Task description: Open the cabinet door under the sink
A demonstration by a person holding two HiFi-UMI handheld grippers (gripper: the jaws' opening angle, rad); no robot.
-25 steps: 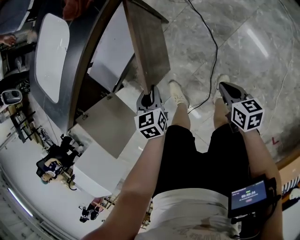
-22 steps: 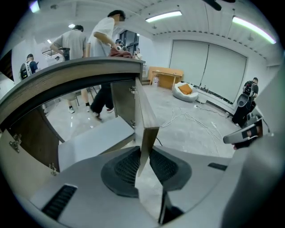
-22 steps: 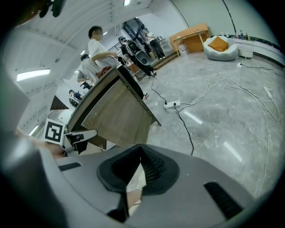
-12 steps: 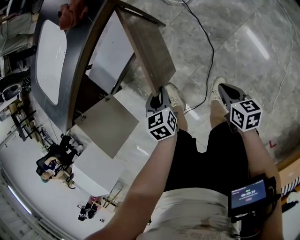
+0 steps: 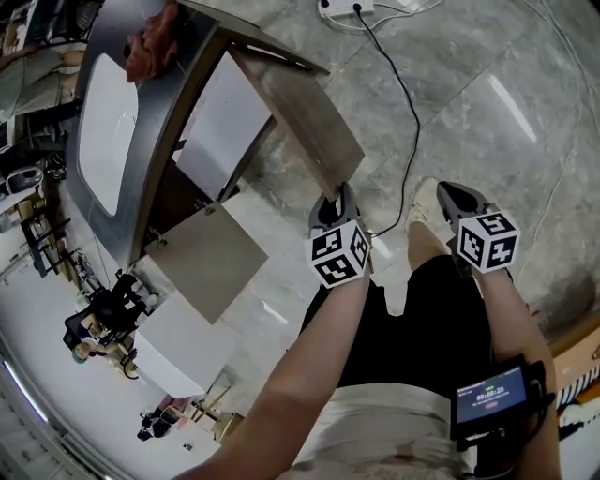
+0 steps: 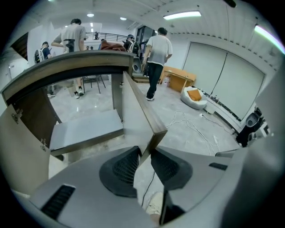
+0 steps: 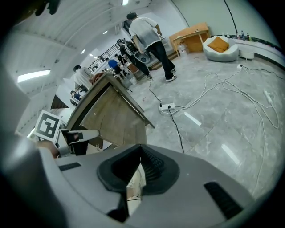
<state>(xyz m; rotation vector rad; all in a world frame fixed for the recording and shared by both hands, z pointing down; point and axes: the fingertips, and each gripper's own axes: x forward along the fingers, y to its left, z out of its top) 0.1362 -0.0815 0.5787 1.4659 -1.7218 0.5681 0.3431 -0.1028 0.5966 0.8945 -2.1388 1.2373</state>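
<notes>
The cabinet door under the sink is seen swung wide open. It stands out from the right side of the cabinet over the grey floor, and its free edge is turned toward the person. The left gripper is placed at the near lower corner of this door. In the left gripper view its jaws are set narrow, and the corner of the door is caught between them, with both jaws lying against it. The jaws have just been opening a little.

The second door, on the left side of the cabinet, is opened as well. Between the two doors the pale shelf inside the cabinet is shown. A reddish cloth is laid on the grey counter at the far end of the sink.

The right gripper is held to the right of the left one, well apart from the door and over the person's right leg. In the right gripper view its jaws are closed together and nothing is gripped. Only a light shoe is seen below them, through a small gap.

A black cable is laid across the floor from a white power strip at the far side toward the person's feet. A small lit screen is worn at the person's right side.
</notes>
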